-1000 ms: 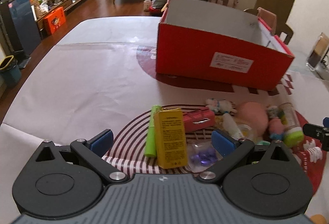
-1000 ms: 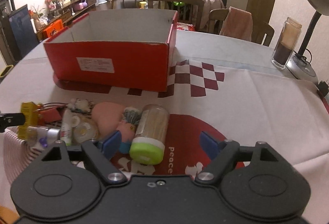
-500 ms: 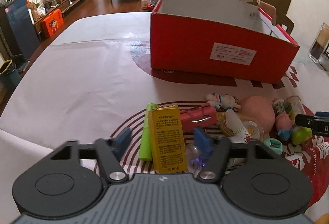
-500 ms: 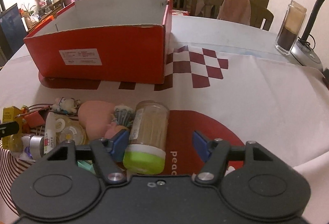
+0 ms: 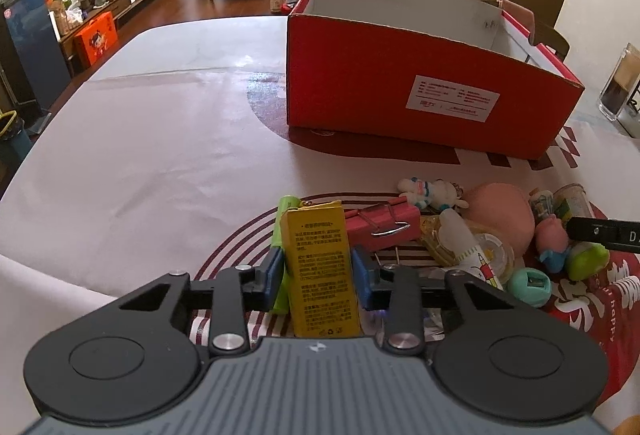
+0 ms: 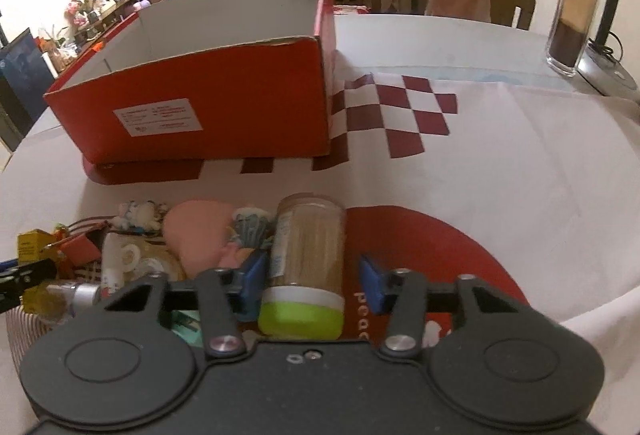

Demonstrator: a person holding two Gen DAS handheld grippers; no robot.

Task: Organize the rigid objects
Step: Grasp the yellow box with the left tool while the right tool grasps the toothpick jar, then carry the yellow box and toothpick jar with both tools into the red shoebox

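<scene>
Since a second ago, our left gripper [image 5: 318,273] clamps the yellow carton [image 5: 320,271]; our right gripper [image 6: 308,281] narrows around the toothpick jar [image 6: 306,259], right pad apart.

Yellow carton [image 5: 320,271] upright on table; green-capped toothpick jar [image 6: 306,267] lying beside toys.

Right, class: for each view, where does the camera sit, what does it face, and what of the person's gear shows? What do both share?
Left wrist: on the left gripper, facing forward and down; its jaws, just closing, pinch the yellow box.
Right wrist: on the right gripper, same tilt; its jaws, just closing, straddle the green-lidded jar, right pad clear.
Shared: the red box and the pink round toy.
</scene>
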